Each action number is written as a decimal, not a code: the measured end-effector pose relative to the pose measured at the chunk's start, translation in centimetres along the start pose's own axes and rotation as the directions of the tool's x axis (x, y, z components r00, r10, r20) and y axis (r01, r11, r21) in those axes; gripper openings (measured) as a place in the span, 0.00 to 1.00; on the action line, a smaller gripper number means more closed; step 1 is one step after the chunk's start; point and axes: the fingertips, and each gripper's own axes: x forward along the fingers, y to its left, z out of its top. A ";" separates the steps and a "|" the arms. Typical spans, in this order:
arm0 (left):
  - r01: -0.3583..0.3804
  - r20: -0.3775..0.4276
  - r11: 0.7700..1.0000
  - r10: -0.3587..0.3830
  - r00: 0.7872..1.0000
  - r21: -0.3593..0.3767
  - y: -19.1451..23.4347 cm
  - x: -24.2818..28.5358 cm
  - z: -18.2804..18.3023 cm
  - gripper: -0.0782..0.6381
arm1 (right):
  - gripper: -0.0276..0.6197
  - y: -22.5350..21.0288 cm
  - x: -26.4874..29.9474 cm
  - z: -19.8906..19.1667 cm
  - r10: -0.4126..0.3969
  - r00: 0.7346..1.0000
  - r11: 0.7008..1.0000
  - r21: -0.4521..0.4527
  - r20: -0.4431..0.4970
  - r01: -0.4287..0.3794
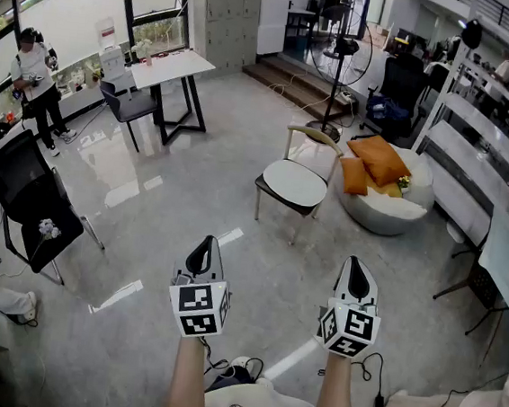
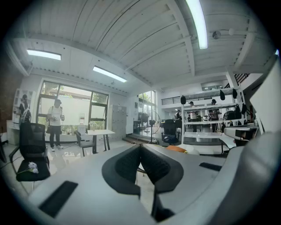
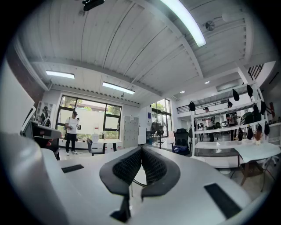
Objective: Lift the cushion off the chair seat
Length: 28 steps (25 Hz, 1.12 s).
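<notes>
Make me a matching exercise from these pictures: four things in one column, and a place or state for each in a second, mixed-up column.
Things:
1. pale round cushion
2. orange cushions
3. standing fan
4. left gripper

Places or states:
A. on the white low seat
B. jaws shut, nothing between them
C. on the seat of the chair
D. upright on the floor beyond the chair

Pairs: 1-C, 2-A, 3-D, 4-B

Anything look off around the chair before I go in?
Nothing stands out. The white cushion lies flat on the seat of the upright chair. The left claw and right claw are shut, empty, and well short of it.
</notes>
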 end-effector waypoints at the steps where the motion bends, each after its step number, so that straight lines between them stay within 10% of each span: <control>1: -0.002 -0.001 1.000 0.002 1.000 0.000 0.3 0.1 -0.1 0.13 | 0.06 0.2 0.1 0.0 -0.001 1.000 1.000 -0.001 0.000 0.001; 21: 0.032 -0.002 0.999 -0.032 0.999 -0.003 4.1 4.7 -0.2 0.13 | 0.16 3.1 4.4 -0.8 -0.015 1.000 1.000 0.016 0.010 0.015; 28: 0.071 0.024 0.997 -0.071 0.997 -0.002 6.9 6.7 0.2 0.34 | 0.22 5.3 6.4 -1.2 -0.045 0.999 0.999 0.012 -0.009 0.045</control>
